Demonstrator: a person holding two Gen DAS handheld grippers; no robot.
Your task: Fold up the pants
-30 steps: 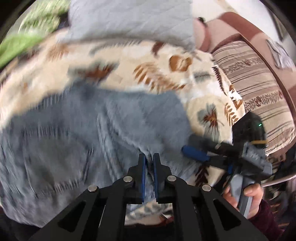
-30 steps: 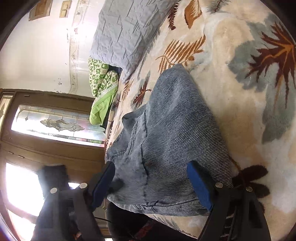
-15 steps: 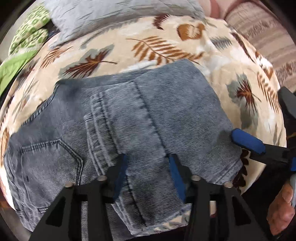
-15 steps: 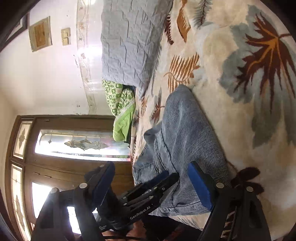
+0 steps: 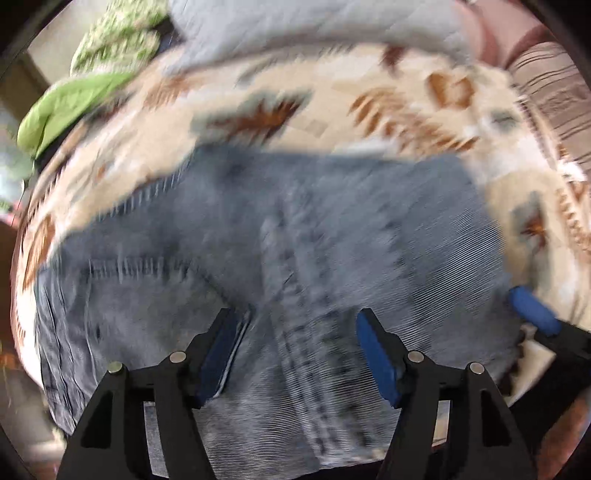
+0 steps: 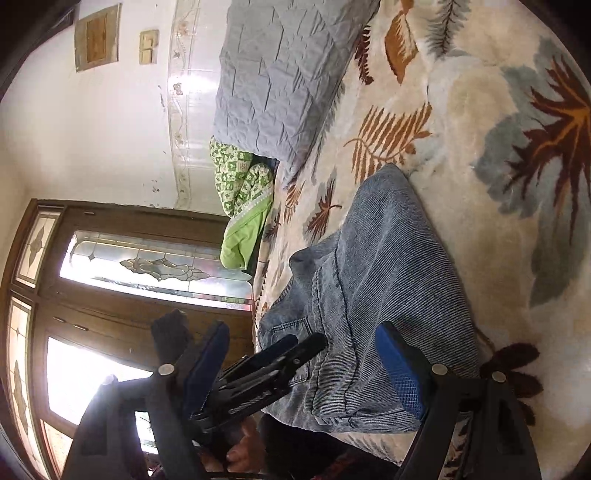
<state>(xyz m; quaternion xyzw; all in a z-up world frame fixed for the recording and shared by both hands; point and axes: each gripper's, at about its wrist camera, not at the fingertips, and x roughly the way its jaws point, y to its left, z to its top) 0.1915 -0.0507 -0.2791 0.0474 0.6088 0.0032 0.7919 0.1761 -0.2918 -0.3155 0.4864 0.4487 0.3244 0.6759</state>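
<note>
Looking along the left gripper, its two blue-padded fingers stand wide apart and grasp nothing, hanging just above the near edge of the jeans. The jeans lie folded on a cream blanket with a leaf print, and the whole view is smeared by motion. A grey quilt and a green cloth lie at the far side, and a blue finger of the right gripper pokes in from the right edge, beside the jeans. In the right wrist view the scene is rolled sideways; the right gripper is also spread open and empty, pointed along the bed at the jeans. The left gripper crosses in front between its fingers, held by a hand low in the frame. A wooden door with patterned glass fills the left.
</note>
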